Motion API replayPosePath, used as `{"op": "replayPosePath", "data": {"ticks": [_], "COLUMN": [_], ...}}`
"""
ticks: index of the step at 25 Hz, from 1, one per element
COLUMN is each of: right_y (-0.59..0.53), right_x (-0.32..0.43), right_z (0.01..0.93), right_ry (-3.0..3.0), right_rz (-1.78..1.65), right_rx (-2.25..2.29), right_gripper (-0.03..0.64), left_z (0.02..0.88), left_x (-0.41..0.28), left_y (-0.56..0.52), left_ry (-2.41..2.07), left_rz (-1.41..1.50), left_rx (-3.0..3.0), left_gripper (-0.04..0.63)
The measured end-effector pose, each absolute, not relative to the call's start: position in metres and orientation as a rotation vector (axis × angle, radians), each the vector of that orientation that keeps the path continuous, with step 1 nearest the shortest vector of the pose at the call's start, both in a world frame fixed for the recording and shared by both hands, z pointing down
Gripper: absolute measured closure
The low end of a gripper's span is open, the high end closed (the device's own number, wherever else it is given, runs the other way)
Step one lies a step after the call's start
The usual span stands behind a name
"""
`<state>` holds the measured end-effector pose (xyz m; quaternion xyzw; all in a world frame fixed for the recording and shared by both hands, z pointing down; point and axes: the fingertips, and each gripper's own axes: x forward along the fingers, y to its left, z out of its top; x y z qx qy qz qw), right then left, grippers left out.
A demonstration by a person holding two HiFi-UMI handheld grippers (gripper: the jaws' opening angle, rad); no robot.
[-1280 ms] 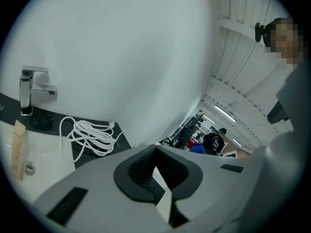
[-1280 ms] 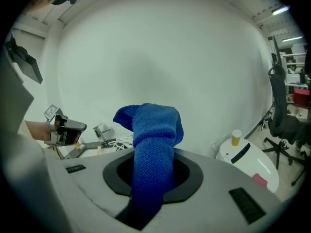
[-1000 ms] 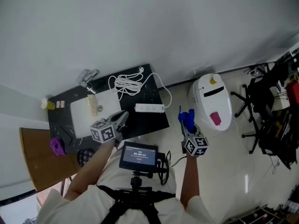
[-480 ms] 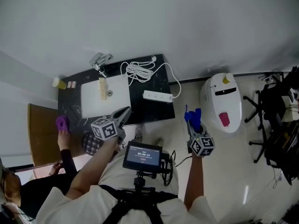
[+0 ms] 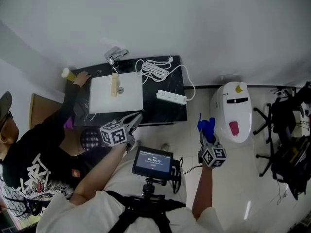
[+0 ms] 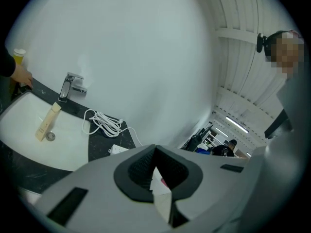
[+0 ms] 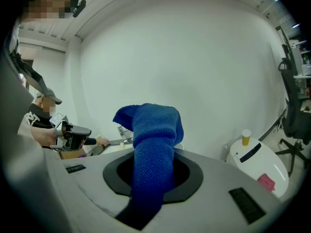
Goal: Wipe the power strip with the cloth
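One power strip point(image 5: 171, 97) lies on the black counter point(image 5: 165, 114), eleven o'clock from the right gripper point(image 5: 207, 130), which clenches one blue cloth point(image 5: 204, 124); the left gripper point(image 5: 134, 122) stands clenched, jaws together, empty

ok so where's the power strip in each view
Head view: the power strip lies on the black counter, right of the sink, below the coiled cable.
Left gripper view: low, left of centre, right of the sink.
Right gripper view: not in it.
Shared landmark: the faucet.
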<state>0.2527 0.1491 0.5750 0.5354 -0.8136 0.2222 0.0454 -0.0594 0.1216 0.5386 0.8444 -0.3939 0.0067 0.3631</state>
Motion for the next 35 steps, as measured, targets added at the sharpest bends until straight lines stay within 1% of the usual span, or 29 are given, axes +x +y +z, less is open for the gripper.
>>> {"op": "replayPosePath", "data": {"ticks": [13, 21, 28, 35], "right_y": [0.2, 0.217, 0.228, 0.23], "right_x": [0.177, 0.146, 0.137, 0.146], "right_z": [0.539, 0.529, 0.528, 0.532], "right_ry": [-2.509, -2.592, -2.636, -2.593], "right_rz": [0.727, 0.702, 0.669, 0.642], "right_rx": [1.782, 1.802, 1.79, 1.82], "right_gripper": [0.529, 0.529, 0.528, 0.526], "left_z": [0.53, 0.545, 0.549, 0.551], "left_x": [-0.093, -0.091, -0.073, -0.06], "left_y": [0.136, 0.14, 0.134, 0.13], "left_ry": [-0.84, -0.762, -0.717, -0.686], "left_rz": [0.038, 0.082, 0.105, 0.121], "left_rx": [2.242, 2.244, 2.263, 2.277], "left_gripper": [0.591, 0.591, 0.591, 0.591]}}
